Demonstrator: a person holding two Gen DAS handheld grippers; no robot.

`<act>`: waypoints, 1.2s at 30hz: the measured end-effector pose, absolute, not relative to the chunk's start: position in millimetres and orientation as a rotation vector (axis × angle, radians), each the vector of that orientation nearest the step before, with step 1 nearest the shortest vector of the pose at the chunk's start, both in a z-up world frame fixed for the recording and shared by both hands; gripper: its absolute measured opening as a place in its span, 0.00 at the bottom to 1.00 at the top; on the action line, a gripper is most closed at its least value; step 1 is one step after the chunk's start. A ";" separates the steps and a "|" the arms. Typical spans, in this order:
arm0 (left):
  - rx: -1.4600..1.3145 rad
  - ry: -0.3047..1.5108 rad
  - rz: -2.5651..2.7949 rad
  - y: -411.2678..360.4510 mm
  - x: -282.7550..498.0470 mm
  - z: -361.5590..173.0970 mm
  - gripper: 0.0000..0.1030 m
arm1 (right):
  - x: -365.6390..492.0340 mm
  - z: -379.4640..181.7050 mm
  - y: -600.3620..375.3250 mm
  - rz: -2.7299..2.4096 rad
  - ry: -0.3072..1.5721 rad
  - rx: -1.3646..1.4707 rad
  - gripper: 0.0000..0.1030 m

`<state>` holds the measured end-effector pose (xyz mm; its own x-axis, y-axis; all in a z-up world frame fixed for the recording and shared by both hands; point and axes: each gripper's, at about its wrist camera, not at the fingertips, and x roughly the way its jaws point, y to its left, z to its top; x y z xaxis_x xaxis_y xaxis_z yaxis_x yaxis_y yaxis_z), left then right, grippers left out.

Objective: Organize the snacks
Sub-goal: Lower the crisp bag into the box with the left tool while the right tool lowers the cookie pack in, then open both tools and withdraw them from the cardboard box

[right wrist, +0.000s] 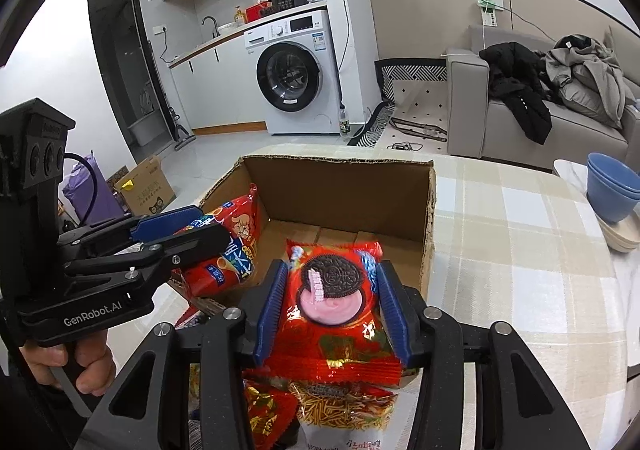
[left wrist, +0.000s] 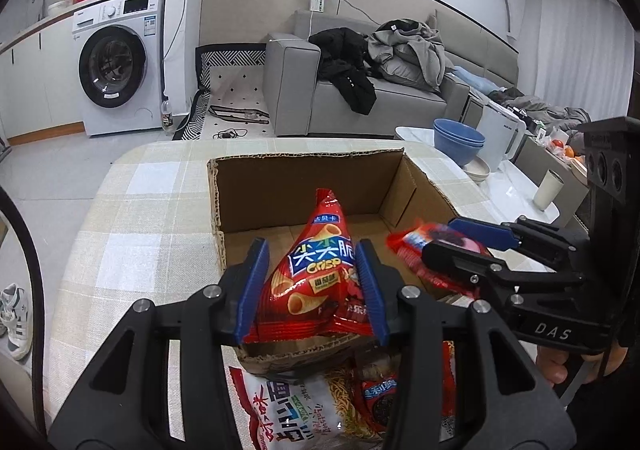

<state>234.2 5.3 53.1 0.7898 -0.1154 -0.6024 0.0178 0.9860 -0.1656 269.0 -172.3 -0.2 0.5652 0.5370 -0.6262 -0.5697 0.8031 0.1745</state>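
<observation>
An open cardboard box (left wrist: 304,155) stands on the checked tablecloth. My left gripper (left wrist: 312,246) is shut on a red bag of cone crisps (left wrist: 320,270), which it holds upright over the box's near edge. From the right wrist view, the left gripper (right wrist: 200,226) and that bag (right wrist: 236,234) are at the box's left side. My right gripper (right wrist: 330,266) has its blue pads against both sides of a red cookie pack (right wrist: 332,290) above the box's near right part. The left wrist view shows the right gripper (left wrist: 440,238) and its pack (left wrist: 420,246) blurred.
More snack packs lie on the table before the box, among them a white noodle-snack bag (left wrist: 288,410) (right wrist: 340,410). Blue bowls (left wrist: 458,141) (right wrist: 612,185), a white kettle (left wrist: 500,137) and a cup (left wrist: 548,189) stand to the right. A hand (right wrist: 80,366) holds the left gripper's handle.
</observation>
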 end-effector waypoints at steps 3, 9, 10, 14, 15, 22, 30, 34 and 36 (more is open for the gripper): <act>-0.148 0.665 -0.067 6.1 231.5 53.2 0.58 | 264.7 4.0 -178.2 0.650 0.706 -0.042 0.63; -0.153 0.644 -0.070 6.0 212.7 61.1 0.80 | 255.0 15.2 -199.7 0.633 0.675 0.013 0.99; -0.148 0.640 -0.067 4.8 207.3 63.6 0.82 | 252.6 17.0 -203.8 0.628 0.672 0.023 1.00; -0.131 0.619 -0.055 1.5 186.7 72.0 0.99 | 242.1 21.6 -217.7 0.619 0.679 0.049 1.00; -0.130 0.616 -0.051 1.6 181.6 73.5 0.99 | 238.4 22.3 -221.1 0.615 0.679 0.053 1.00; -0.137 0.624 -0.027 4.3 139.1 76.0 0.99 | 210.5 21.0 -240.4 0.609 0.683 0.067 1.00; -0.143 0.633 -0.009 7.3 98.9 69.3 0.99 | 182.0 15.4 -254.5 0.589 0.683 0.064 1.00; -0.140 0.644 -0.004 5.4 84.1 62.7 0.99 | 166.8 11.0 -262.7 0.572 0.687 0.062 1.00; -0.133 0.653 -0.003 4.1 75.8 58.7 0.99 | 161.5 8.0 -264.3 0.576 0.696 0.057 1.00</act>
